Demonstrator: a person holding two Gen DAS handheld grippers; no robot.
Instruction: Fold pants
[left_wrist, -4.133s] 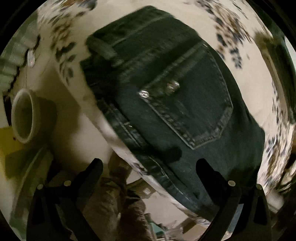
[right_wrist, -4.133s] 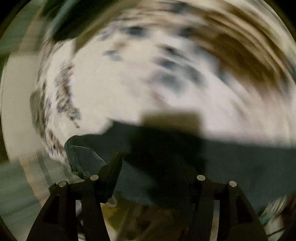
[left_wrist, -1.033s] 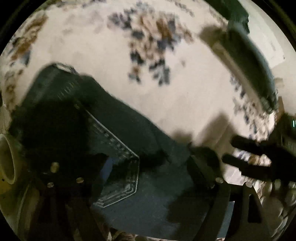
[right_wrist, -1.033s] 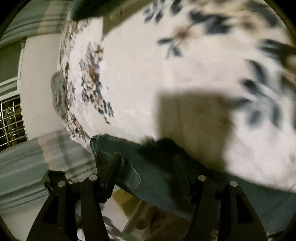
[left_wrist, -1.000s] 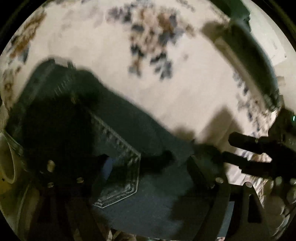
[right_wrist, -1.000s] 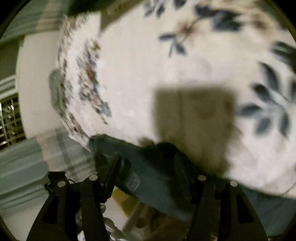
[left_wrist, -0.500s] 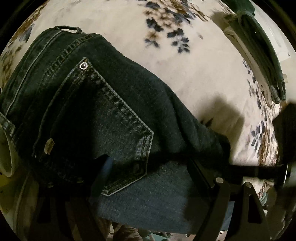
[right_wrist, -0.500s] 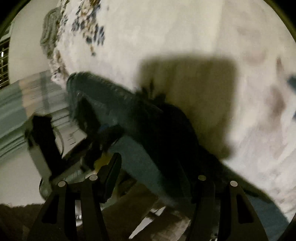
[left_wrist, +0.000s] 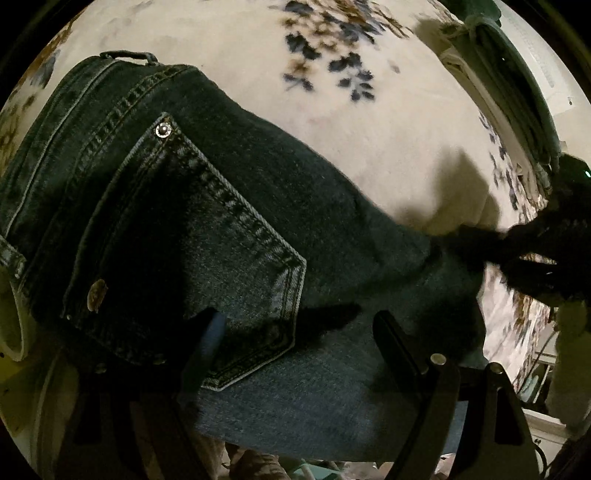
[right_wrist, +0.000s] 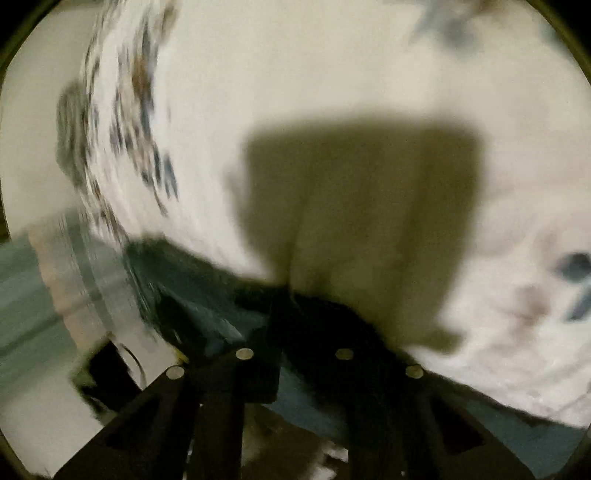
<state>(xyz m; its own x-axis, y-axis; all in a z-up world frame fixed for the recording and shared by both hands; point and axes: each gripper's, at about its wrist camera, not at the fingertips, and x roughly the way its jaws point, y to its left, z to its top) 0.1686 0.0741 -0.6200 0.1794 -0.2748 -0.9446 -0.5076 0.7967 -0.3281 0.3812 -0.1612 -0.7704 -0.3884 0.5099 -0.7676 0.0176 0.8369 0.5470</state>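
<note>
Dark blue jeans (left_wrist: 240, 229) lie on a white floral blanket (left_wrist: 369, 122), back pocket up, waistband at the upper left. My left gripper (left_wrist: 295, 325) is open, its fingers resting over the jeans just below the pocket. My right gripper (left_wrist: 517, 251) shows at the right edge of the left wrist view, at the jeans' far edge. In the blurred right wrist view the right gripper (right_wrist: 295, 325) has its fingers close together on dark denim (right_wrist: 207, 291).
A white cup (left_wrist: 11, 328) stands at the left edge beside the waistband. Folded green cloth (left_wrist: 517, 85) lies on the blanket at the upper right. The blanket's edge and a striped fabric (right_wrist: 44, 295) show at the left of the right wrist view.
The right gripper's fingers have closed from wide apart onto the denim. The left gripper has moved in closer over the jeans, staying open.
</note>
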